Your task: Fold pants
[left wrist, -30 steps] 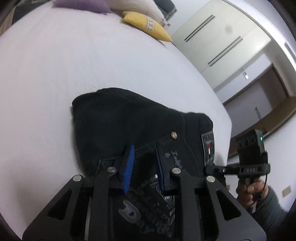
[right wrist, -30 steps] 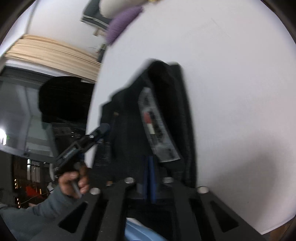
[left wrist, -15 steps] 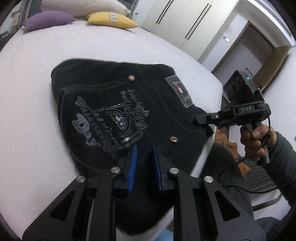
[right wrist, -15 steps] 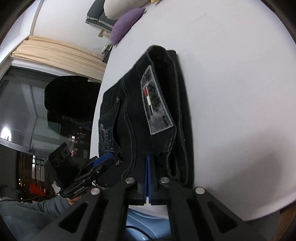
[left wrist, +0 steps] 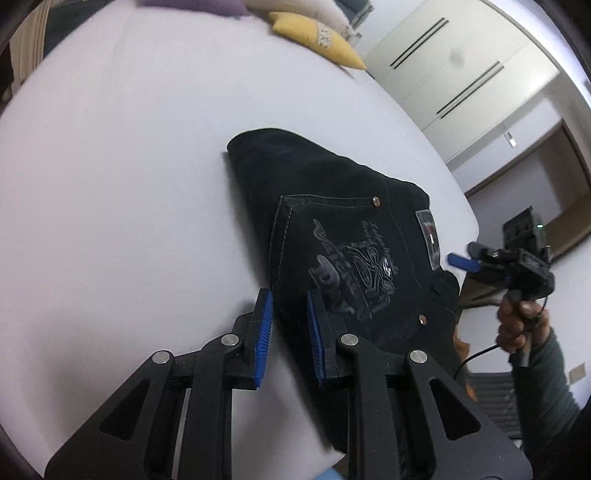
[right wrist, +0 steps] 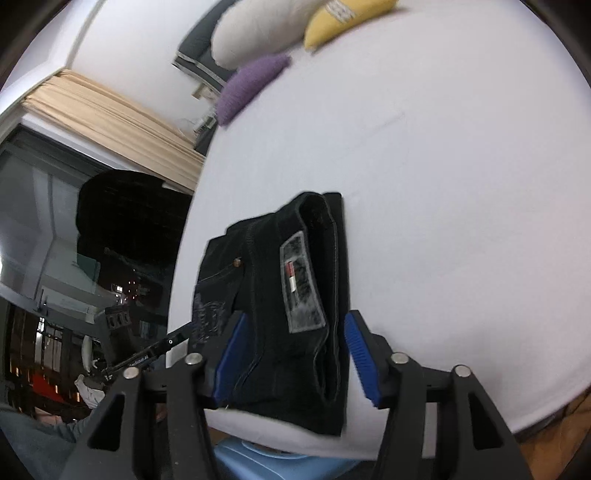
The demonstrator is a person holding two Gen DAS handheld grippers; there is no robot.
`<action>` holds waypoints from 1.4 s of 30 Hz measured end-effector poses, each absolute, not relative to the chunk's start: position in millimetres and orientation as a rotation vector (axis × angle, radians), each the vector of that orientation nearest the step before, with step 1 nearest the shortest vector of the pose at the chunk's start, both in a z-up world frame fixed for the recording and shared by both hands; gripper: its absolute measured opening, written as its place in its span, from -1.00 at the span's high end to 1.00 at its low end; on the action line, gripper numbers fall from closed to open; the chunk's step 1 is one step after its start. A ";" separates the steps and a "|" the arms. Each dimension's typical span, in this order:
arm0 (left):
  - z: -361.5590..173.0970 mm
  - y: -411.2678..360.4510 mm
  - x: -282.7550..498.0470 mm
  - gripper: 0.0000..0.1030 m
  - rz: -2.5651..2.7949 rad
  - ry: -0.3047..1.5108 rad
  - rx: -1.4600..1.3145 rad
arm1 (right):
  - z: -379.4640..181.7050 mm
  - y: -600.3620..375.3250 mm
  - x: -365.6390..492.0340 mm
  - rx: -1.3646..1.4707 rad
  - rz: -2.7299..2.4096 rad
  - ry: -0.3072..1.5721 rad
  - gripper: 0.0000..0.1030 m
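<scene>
The black jeans (left wrist: 332, 206) lie folded into a compact stack on the white bed (left wrist: 110, 166), back pocket print and waist label up. My left gripper (left wrist: 290, 317) is open with a narrow gap, at the near left edge of the stack, holding nothing. My right gripper (right wrist: 295, 343) is wide open, its blue pads either side of the waistband end of the jeans (right wrist: 273, 295), holding nothing. The right gripper also shows in the left wrist view (left wrist: 465, 260), off the bed's right edge beside the jeans.
A yellow pillow (left wrist: 317, 40), a purple pillow (right wrist: 251, 85) and a cream pillow (right wrist: 266, 26) lie at the bed's far end. White wardrobe doors (left wrist: 454, 66) stand beyond. A dark window and beige curtain (right wrist: 110, 122) are at the left. A blue object (right wrist: 258, 461) sits below the bed edge.
My right gripper has opened wide and let go of the waistband. My left gripper has opened slightly and pulled back to the stack's left edge. The jeans now lie flat.
</scene>
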State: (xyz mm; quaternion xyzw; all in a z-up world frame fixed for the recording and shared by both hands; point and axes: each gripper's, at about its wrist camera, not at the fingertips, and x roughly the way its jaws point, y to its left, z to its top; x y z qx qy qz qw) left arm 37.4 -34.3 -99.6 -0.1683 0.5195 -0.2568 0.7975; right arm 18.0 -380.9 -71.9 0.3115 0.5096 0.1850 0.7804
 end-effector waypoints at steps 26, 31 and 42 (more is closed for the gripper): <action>-97.7 -26.5 65.5 0.35 -0.661 1.295 -0.430 | -89.6 -356.9 50.2 0.572 0.401 1.208 0.48; -73.5 -11.1 64.8 0.47 -0.672 1.259 -0.449 | -50.1 -336.1 47.4 0.454 0.391 1.154 0.60; 9.2 71.5 144.7 0.47 -0.585 1.063 -0.344 | 13.4 -300.3 146.3 0.424 0.489 1.039 0.61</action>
